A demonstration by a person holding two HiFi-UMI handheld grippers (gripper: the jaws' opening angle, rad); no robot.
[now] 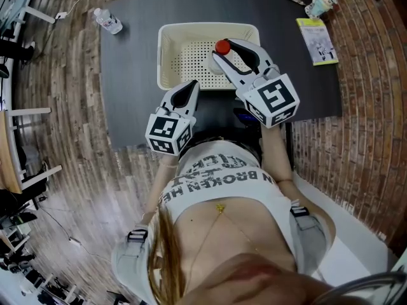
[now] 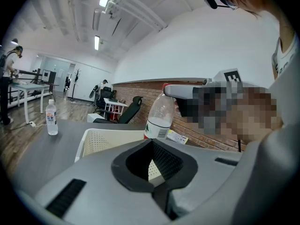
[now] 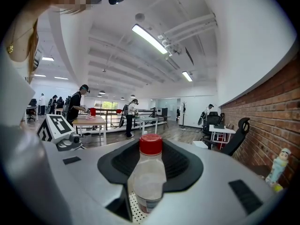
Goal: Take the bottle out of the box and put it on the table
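Note:
A clear plastic bottle (image 1: pixel 222 47) with a red cap stands upright over the white perforated box (image 1: pixel 166 49) on the dark table. My right gripper (image 1: pixel 226 52) is shut on it, the black pads pressing its body just below the cap (image 3: pixel 151 145). In the left gripper view the bottle (image 2: pixel 159 118) hangs above the box's far rim (image 2: pixel 101 142). My left gripper (image 1: pixel 188 89) hovers at the box's near left corner, jaws together with nothing in them.
A second water bottle (image 1: pixel 108 21) stands on the table's far left corner. A yellow-green booklet (image 1: pixel 316 41) and a small figurine (image 1: pixel 320 5) lie at the far right. The table's near edge is against the person's body. People work at tables in the background.

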